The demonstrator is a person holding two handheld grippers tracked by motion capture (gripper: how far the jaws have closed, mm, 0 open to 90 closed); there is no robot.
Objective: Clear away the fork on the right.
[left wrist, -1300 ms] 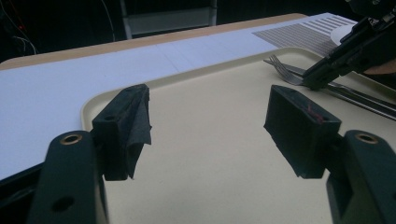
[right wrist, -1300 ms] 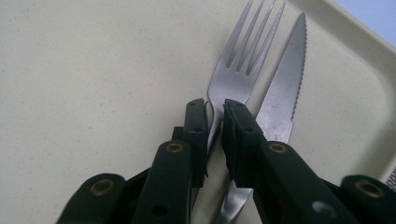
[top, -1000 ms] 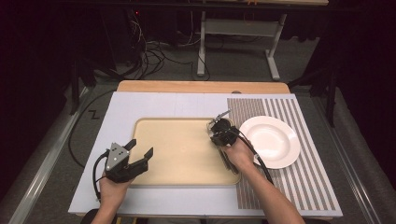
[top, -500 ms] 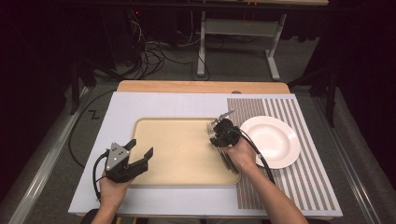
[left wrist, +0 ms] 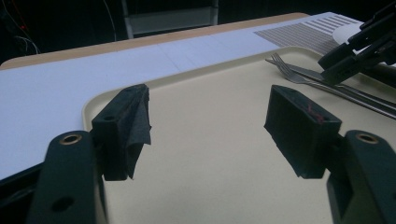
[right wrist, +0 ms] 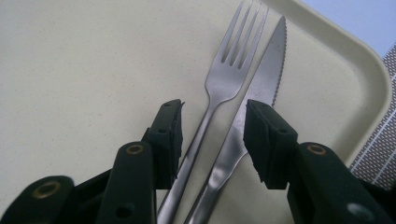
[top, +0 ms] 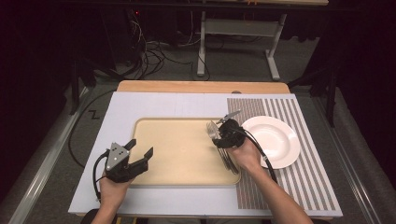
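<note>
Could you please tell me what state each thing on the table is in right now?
Fork: lying flat on the tray, gripped by nothing.
Knife: flat beside the fork, serrated edge facing away from it.
Tray: flat on the table, bare apart from the cutlery.
Plate: upright, empty, on the striped mat.
Left hand-held gripper: open, holding nothing.
Right hand-held gripper: jaws just opened, standing either side of both handles.

The black two-jaw right gripper [top: 223, 133] pointed away from the person, its jaws parted and just then opening, pads pressing on nothing. The black left gripper [top: 140, 153], topped by a grey three-cornered plate, lay level with jaws spread wide, held from below.
</note>
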